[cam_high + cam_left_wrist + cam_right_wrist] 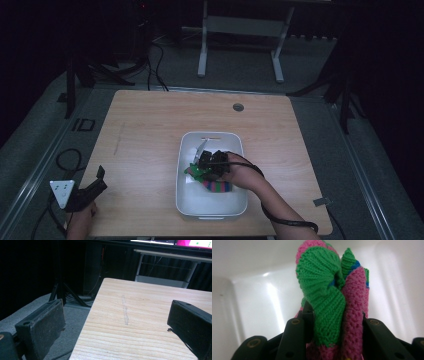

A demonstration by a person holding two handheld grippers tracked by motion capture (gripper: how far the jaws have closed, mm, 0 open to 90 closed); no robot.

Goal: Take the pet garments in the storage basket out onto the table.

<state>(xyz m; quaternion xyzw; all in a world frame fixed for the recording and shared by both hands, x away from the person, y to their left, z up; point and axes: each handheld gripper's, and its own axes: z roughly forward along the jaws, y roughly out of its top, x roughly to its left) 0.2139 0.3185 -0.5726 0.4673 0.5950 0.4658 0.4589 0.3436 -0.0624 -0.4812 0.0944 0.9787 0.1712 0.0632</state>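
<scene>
Clearly the knitted sock [337, 312] is soft and light; the right gripper [212, 162] pinches its bunched middle inside the white tub [187, 200]. Off at the table's corner, the left gripper [95, 182] hangs spread and empty

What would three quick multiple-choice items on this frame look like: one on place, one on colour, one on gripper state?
1. Where is the right gripper?
A. over the white plastic tub
B. off the light wooden table
C. at the table's far edge

2. Which colours does the striped knitted sock show?
A. red, yellow
B. green, pink, blue
C. plain grey

3. How does the left gripper stand?
A. shut on the sock
B. shut, empty
C. open, empty

Key: 1 A, the high view shows it in the tub; 2 B, the right gripper view shows the stripes; 3 C, jaws wide apart over bare wood.
</scene>
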